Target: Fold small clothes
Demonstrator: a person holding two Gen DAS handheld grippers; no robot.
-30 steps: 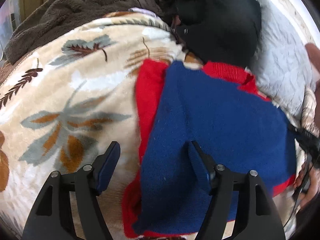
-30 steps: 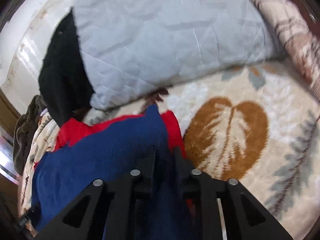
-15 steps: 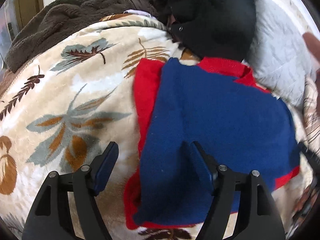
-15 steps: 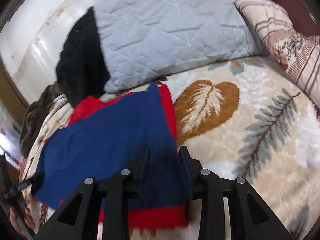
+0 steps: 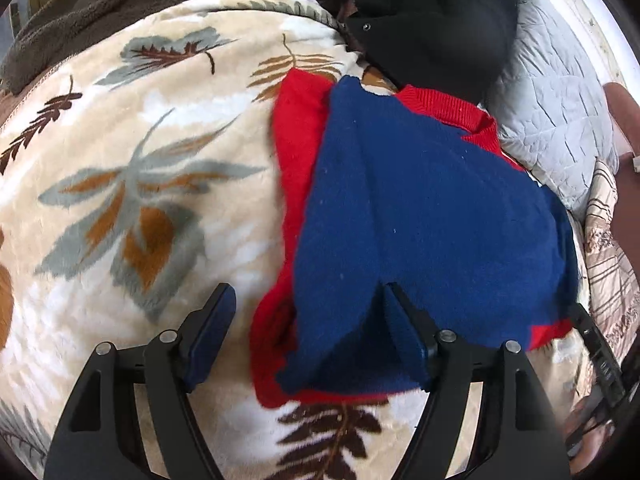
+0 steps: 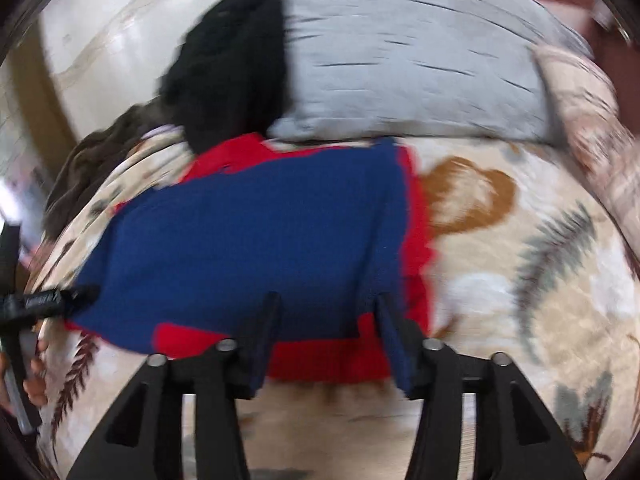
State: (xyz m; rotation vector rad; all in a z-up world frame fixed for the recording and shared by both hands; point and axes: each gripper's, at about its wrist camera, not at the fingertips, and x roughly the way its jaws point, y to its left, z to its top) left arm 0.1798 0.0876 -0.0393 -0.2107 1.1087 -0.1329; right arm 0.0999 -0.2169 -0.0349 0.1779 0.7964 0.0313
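The blue and red knitted sweater (image 5: 420, 216) lies folded on the cream plush blanket with a leaf pattern (image 5: 132, 200), which covers the bed. The blue part is on top, and red parts show along its left side, at the collar and at the lower edge. In the right wrist view the sweater (image 6: 256, 240) is blurred, with the red hem nearest to the camera.

The left tongs (image 5: 306, 334) are spread wide above the lower left corner of the sweater; one finger stands over the blanket and the other over the blue cloth, and they pinch nothing. The right tongs (image 6: 326, 332) have just been opening; the red hem lies between the fingers, but the pads do not press on it.

Behind the sweater there are a black garment (image 5: 432, 20) and a grey quilted pillow (image 5: 560, 120), both touching its far edge. A dark brown fleece blanket (image 5: 100, 12) lies further away at the upper left.
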